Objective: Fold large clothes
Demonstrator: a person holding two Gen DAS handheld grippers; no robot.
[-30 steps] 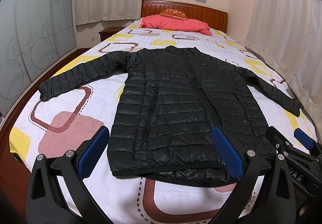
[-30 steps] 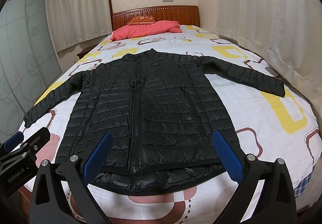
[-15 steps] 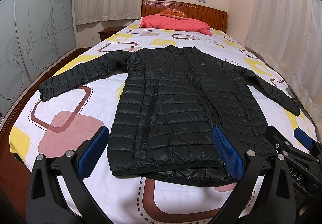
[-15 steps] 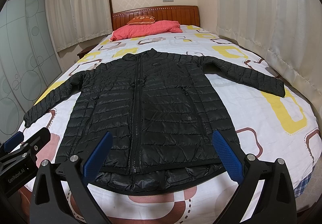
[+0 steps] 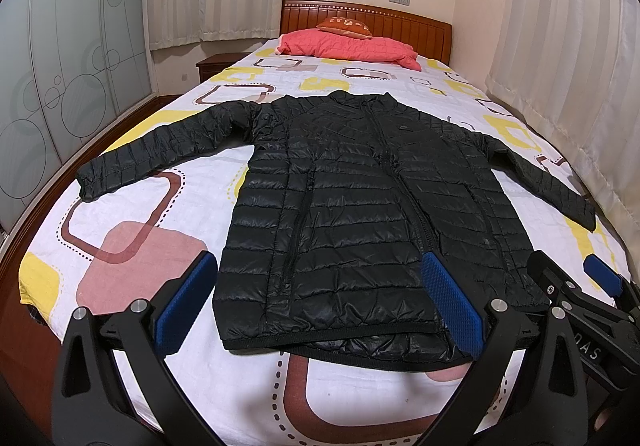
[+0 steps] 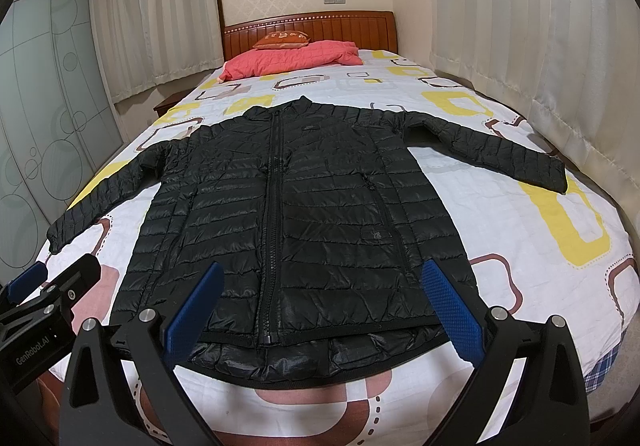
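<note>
Grippers poised at foot of bed, both with blue pads spread wide and holding nothing: left gripper (image 5: 320,302) low over hem's left half, right gripper (image 6: 320,306) beside it over hem's right half. Just beyond the pads, black puffer jacket (image 5: 360,213) laid flat and face up on patterned bedspread (image 5: 132,230), zipped, collar toward headboard (image 5: 400,19), left sleeve (image 5: 160,153) and right sleeve (image 6: 500,149) stretched out to either side. Farther off, red pillow (image 5: 348,47) against headboard, curtains (image 6: 520,45) along the wall. Folding apparently not yet begun; no crease or tucked part visible. Likely next: reaching out to a cuff, pinching it, and drawing the sleeve across the chest before folding hem toward collar. Slippery quilted shell probably prone to sliding from a shallow pinch.
</note>
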